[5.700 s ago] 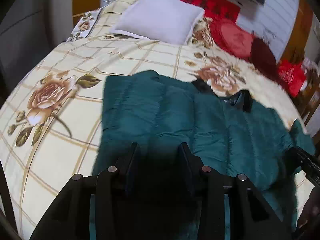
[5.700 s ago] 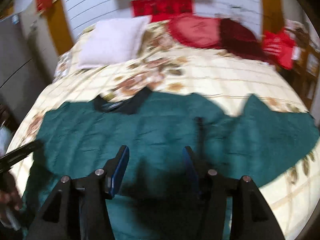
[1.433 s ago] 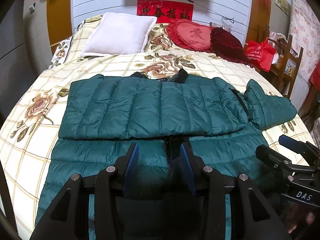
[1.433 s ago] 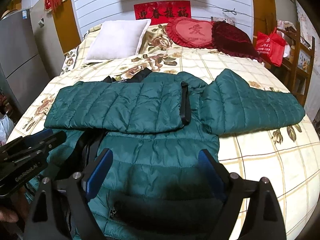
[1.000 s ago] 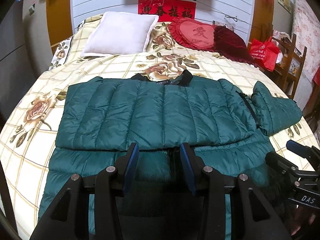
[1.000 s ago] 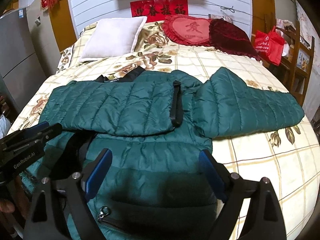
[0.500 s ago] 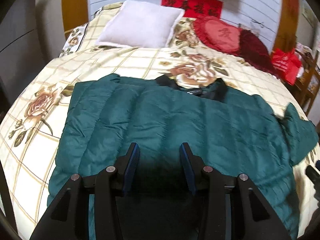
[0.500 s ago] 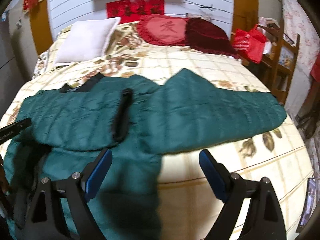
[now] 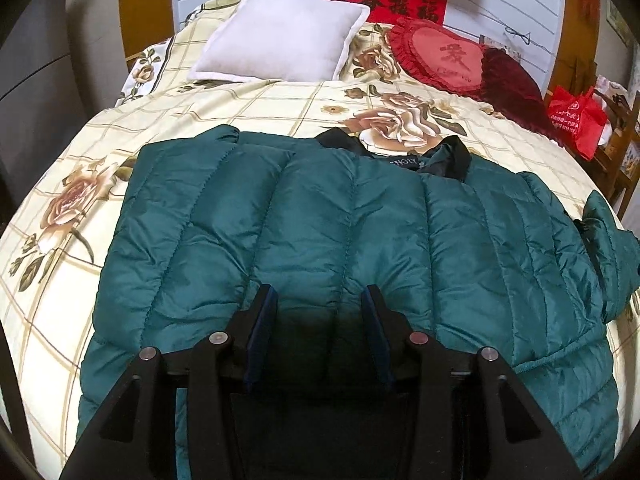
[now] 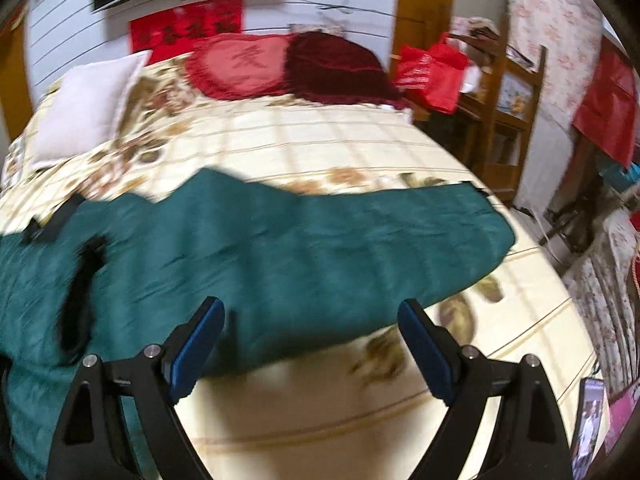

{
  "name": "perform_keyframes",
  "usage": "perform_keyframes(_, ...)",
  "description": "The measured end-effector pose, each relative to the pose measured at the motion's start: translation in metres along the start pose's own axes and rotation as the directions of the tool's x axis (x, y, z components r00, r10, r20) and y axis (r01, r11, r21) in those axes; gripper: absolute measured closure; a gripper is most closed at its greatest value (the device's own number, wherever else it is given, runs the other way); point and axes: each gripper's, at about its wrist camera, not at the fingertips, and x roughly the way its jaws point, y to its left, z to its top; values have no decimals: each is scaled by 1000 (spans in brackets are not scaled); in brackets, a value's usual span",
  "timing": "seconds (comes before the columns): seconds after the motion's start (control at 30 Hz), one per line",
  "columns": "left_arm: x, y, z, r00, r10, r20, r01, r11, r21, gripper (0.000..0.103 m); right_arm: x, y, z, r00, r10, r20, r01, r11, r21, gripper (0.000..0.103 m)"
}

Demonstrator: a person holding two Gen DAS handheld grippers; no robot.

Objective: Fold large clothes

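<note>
A dark green quilted jacket (image 9: pixel 320 208) lies spread on the bed, black collar (image 9: pixel 452 160) at the far side. One sleeve is folded across its body. My left gripper (image 9: pixel 319 294) hovers over the near edge of that folded part, its jaws opening; the fabric lies under the gap and the pads do not press it. In the blurred right wrist view the other sleeve (image 10: pixel 320 248) stretches out to the right over the bedspread (image 10: pixel 320 136). My right gripper (image 10: pixel 310 306) stands wide open just above that sleeve's near edge, holding nothing.
A white pillow (image 9: pixel 280 46), a red heart cushion (image 9: pixel 444 60) and a dark red cushion (image 9: pixel 512 84) lie at the head of the bed. A red bag (image 9: pixel 576 120) and wooden shelves (image 10: pixel 508 92) stand beside the bed on the right.
The left gripper has come forward and lower over the folded jacket. The right gripper has swung right toward the outstretched sleeve, and the left gripper has dropped out of its view.
</note>
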Motion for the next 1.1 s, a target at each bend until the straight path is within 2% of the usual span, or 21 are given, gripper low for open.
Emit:
perform_keyframes(0.2, 0, 2, -1, 1000, -6, 5, 6, 1000, -5, 48, 39, -61, 24, 994, -108, -36, 112, 985, 134, 12)
perform_keyframes(0.27, 0, 2, -1, 1000, -5, 5, 5, 1000, -5, 48, 56, -82, 29, 987, -139, -80, 152, 972, 180, 12)
perform_keyframes(0.43, 1, -1, -3, 1000, 8, 15, -8, 1000, 8, 48, 81, -124, 36, 976, -181, -118, 209, 933, 292, 12)
perform_keyframes(0.6, 1, -3, -3, 1000, 7, 19, -7, 1000, 8, 47, 104, -148, 38, 977, -163, -136, 203, 907, 370, 12)
perform_keyframes(0.7, 1, -3, -4, 1000, 7, 20, -8, 1000, 9, 47, 121, -157, 34, 986, -94, -140, 146, 892, 428, 12)
perform_keyframes(0.77, 1, -3, -4, 1000, 7, 21, -7, 1000, 9, 47, 122, -156, 31, 990, -99, -102, 134, 893, 430, 15)
perform_keyframes(0.8, 1, -2, -5, 1000, 8, 20, -8, 1000, 9, 47, 124, -156, 32, 992, -93, -89, 122, 898, 423, 24)
perform_keyframes(0.87, 1, -2, -4, 1000, 7, 20, -7, 1000, 9, 47, 123, -153, 32, 993, -99, -71, 118, 919, 376, 58)
perform_keyframes(0.9, 1, -2, -4, 1000, 4, 19, -4, 1000, 7, 47, 120, -152, 33, 994, -87, -66, 105, 924, 368, 80)
perform_keyframes(0.93, 1, -2, -4, 1000, 2, 19, -2, 1000, 6, 47, 115, -152, 33, 997, -62, -54, 78, 926, 369, 85)
perform_keyframes(1.0, -2, -1, -2, 1000, -16, 17, 16, 1000, 3, 47, 97, -153, 37, 999, -49, -13, 51, 927, 370, 87)
perform_keyframes(1.1, -13, 5, 1, 999, -39, 28, 39, 999, -26, 47, 62, -151, 45, 998, -31, 63, 7, 935, 354, 88)
